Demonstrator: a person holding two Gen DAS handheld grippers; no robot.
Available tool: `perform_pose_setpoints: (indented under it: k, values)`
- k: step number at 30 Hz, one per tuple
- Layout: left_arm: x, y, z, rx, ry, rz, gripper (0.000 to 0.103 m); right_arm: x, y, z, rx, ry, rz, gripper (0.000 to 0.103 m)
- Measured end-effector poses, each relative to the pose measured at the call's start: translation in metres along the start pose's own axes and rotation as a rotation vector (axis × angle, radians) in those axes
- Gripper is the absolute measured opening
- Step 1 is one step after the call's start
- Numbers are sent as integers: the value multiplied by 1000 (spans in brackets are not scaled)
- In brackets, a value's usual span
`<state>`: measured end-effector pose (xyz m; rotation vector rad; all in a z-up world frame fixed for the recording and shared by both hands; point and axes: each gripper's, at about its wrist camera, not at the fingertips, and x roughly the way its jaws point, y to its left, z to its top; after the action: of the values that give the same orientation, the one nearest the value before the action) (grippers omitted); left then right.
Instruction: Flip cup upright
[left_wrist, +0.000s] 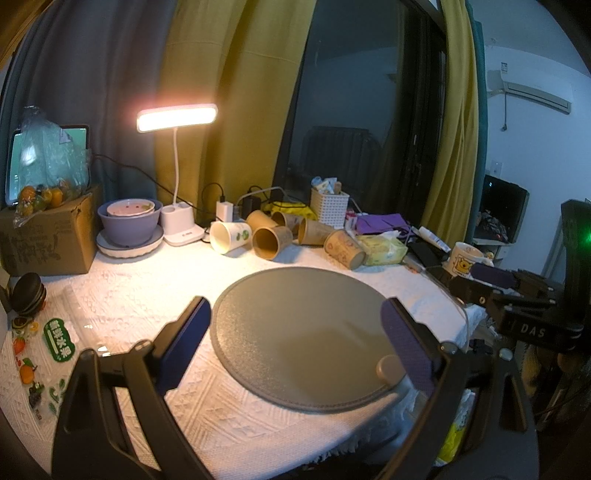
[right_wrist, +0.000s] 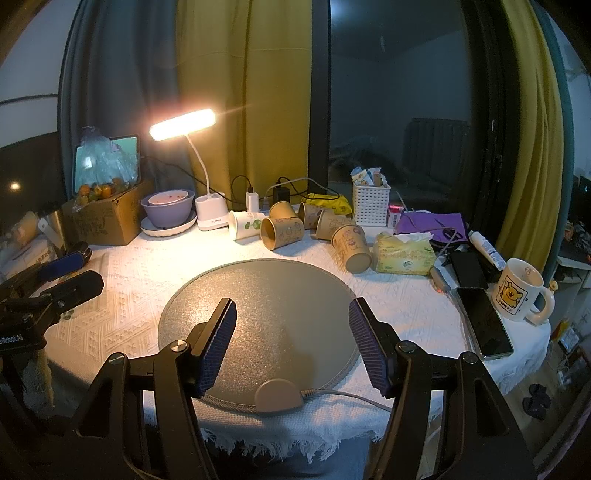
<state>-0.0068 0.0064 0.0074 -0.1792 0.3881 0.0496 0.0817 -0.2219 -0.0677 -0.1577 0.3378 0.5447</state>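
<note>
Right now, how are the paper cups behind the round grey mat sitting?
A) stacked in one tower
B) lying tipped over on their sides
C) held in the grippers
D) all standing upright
B: the paper cups lie on their sides in a cluster beyond the round grey mat, some open mouths facing the camera, while the left gripper and the right gripper are both open and hold nothing.
</note>
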Motion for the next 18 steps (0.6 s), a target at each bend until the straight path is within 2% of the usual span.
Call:
perform_pose_setpoints:
  k: [18]
  values:
    - [0, 0, -1, 2, -1, 0, 94, 0, 3, 0, 0, 3, -1, 67]
